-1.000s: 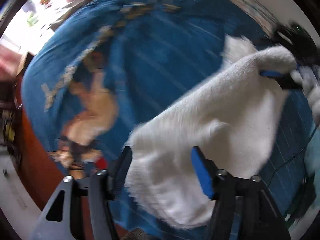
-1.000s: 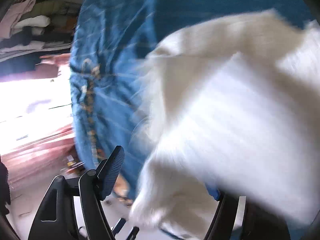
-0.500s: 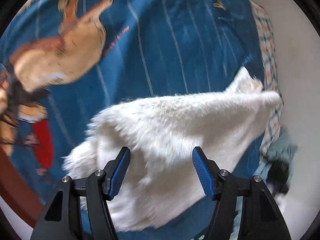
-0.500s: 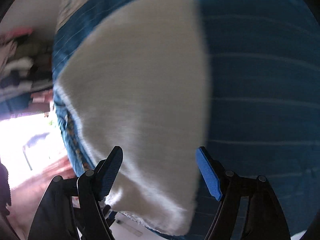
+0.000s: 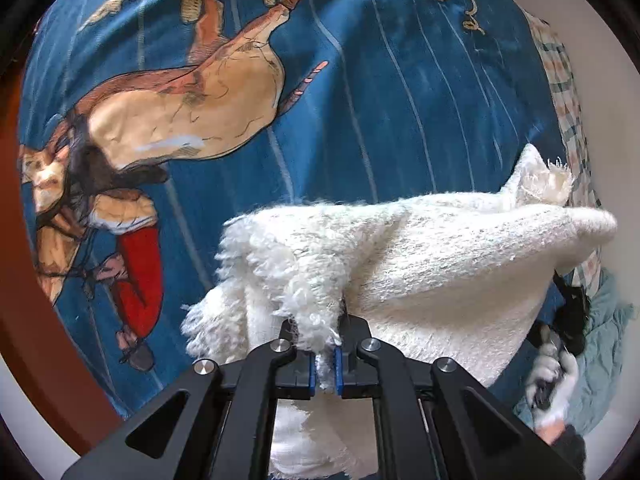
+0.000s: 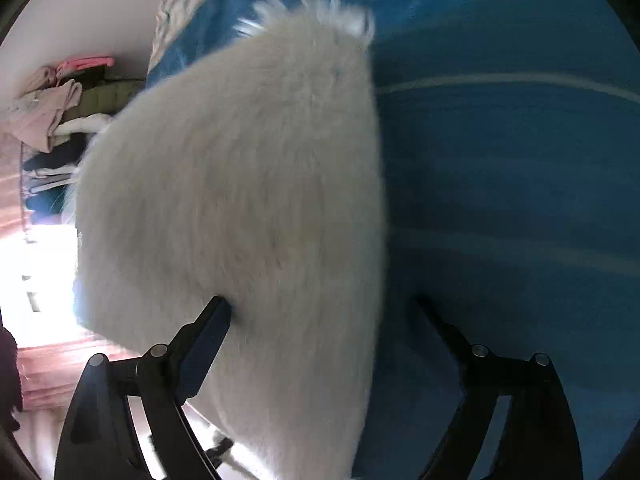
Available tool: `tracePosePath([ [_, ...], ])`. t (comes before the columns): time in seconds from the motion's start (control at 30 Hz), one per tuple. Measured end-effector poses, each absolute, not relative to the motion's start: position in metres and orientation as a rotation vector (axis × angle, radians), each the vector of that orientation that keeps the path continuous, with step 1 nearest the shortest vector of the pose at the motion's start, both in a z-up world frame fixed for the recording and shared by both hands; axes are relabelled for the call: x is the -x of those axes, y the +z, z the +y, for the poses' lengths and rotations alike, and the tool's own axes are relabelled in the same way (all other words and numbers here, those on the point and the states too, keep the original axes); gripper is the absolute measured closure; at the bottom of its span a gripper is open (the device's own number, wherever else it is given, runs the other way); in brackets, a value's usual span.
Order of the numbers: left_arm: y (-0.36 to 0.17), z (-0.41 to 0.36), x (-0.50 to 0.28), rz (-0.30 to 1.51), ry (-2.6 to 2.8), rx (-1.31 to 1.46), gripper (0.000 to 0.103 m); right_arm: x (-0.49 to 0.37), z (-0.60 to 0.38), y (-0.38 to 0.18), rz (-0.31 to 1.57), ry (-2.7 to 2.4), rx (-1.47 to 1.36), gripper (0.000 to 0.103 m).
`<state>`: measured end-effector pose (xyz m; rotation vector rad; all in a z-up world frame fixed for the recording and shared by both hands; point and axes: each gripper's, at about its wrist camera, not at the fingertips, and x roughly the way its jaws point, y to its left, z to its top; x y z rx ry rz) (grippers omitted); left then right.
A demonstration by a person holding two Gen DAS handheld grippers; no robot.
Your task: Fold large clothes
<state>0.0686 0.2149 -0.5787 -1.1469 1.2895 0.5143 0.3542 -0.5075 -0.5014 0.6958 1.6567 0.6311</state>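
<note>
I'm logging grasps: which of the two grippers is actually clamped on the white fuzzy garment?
The left gripper: its blue pads pinch a tuft of the white fuzzy garment. The right gripper stands wide open.

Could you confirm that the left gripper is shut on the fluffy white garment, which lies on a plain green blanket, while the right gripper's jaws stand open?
Not quite: the blanket is blue, with pale stripes and a printed figure, not plain green, as the left wrist view shows. The rest holds: the left gripper is shut on the fluffy white garment, and the right gripper has its jaws open.
</note>
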Motion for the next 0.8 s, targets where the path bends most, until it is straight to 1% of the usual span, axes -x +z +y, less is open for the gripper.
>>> tracePosePath([
  [0.07, -0.579, 0.217, -0.077, 1.296, 0.506, 1.139, 0.099, -0.363, -0.504, -0.513, 1.636, 0.700, -0.780, 0.001],
  [0.1, -0.579, 0.220, -0.083, 1.298, 0.493, 1.128, 0.098, -0.366, -0.501, -0.511, 1.602, 0.754, -0.811, 0.011],
  [0.13, -0.578, 0.222, -0.090, 1.311, 0.488, 1.094, 0.098, -0.366, -0.497, -0.507, 1.569, 0.803, -0.835, 0.029],
  [0.17, -0.578, 0.223, -0.092, 1.319, 0.483, 1.075, 0.098, -0.363, -0.493, -0.505, 1.568, 0.814, -0.831, 0.061],
  [0.2, -0.578, 0.224, -0.098, 1.330, 0.480, 1.039, 0.095, -0.360, -0.492, -0.502, 1.562, 0.793, -0.820, 0.068],
  [0.23, -0.577, 0.226, -0.104, 1.345, 0.480, 0.997, 0.095, -0.354, -0.495, -0.498, 1.539, 0.757, -0.846, 0.071],
  [0.3, -0.578, 0.224, -0.114, 1.368, 0.457, 0.959, 0.095, -0.340, -0.510, -0.490, 1.502, 0.675, -0.934, 0.082],
  [0.37, -0.575, 0.225, -0.129, 1.404, 0.433, 0.932, 0.094, -0.319, -0.535, -0.480, 1.450, 0.600, -1.046, 0.084],
  [0.43, -0.568, 0.226, -0.141, 1.397, 0.408, 0.910, 0.090, -0.281, -0.577, -0.461, 1.392, 0.497, -1.128, 0.084],
  [0.47, -0.563, 0.226, -0.148, 1.387, 0.395, 0.886, 0.083, -0.259, -0.600, -0.455, 1.373, 0.444, -1.170, 0.084],
  [0.5, -0.554, 0.225, -0.157, 1.367, 0.371, 0.847, 0.067, -0.237, -0.622, -0.449, 1.357, 0.390, -1.205, 0.084],
  [0.53, -0.550, 0.224, -0.162, 1.358, 0.358, 0.828, 0.053, -0.205, -0.653, -0.442, 1.337, 0.304, -1.240, 0.084],
  [0.57, -0.544, 0.223, -0.171, 1.344, 0.336, 0.795, 0.019, -0.183, -0.670, -0.436, 1.327, 0.253, -1.251, 0.084],
  [0.6, -0.538, 0.221, -0.178, 1.329, 0.317, 0.769, 0.010, -0.147, -0.697, -0.429, 1.316, 0.159, -1.259, 0.084],
  [0.73, -0.525, 0.198, -0.200, 1.332, 0.268, 0.592, 0.010, -0.002, -0.766, -0.411, 1.332, -0.213, -1.267, 0.084],
  [0.77, -0.524, 0.191, -0.200, 1.340, 0.254, 0.560, 0.010, 0.019, -0.773, -0.411, 1.345, -0.260, -1.264, 0.083],
  [0.8, -0.526, 0.185, -0.201, 1.349, 0.240, 0.540, 0.010, 0.049, -0.781, -0.416, 1.362, -0.323, -1.277, 0.076],
])
